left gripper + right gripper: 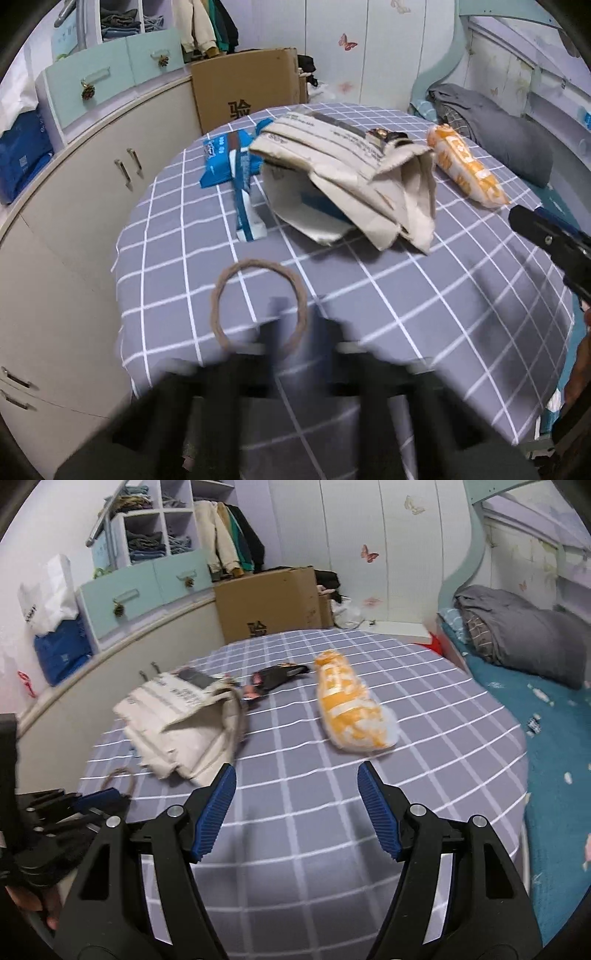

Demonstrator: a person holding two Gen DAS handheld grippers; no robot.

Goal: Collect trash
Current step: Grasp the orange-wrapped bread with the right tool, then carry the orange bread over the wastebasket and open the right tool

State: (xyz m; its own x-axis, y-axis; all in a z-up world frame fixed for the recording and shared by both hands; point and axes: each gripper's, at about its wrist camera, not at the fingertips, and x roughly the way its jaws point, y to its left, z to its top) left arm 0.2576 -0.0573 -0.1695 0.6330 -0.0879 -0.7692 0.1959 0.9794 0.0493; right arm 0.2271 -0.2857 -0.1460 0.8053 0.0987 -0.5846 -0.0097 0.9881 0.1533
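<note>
On the round table's grey checked cloth (443, 295) lie a brown cardboard ring (236, 280), a crumpled beige paper bag (351, 177), blue wrappers (229, 158), a dark wrapper (388, 136) and an orange-and-white snack bag (465, 166). My left gripper (301, 325) is blurred, with its jaws together over the ring's near rim. In the right wrist view its blue tips (118, 796) meet the ring (120, 777). My right gripper (295, 766) hovers open above bare cloth, the snack bag (351, 701) ahead of it and the paper bag (184, 720) to its left.
White cabinets (74, 221) curve around the table's left side. A cardboard box (247, 85) stands behind the table. On the right is a bed with a grey blanket (517, 635). The right gripper (546, 232) enters the left wrist view from the right edge.
</note>
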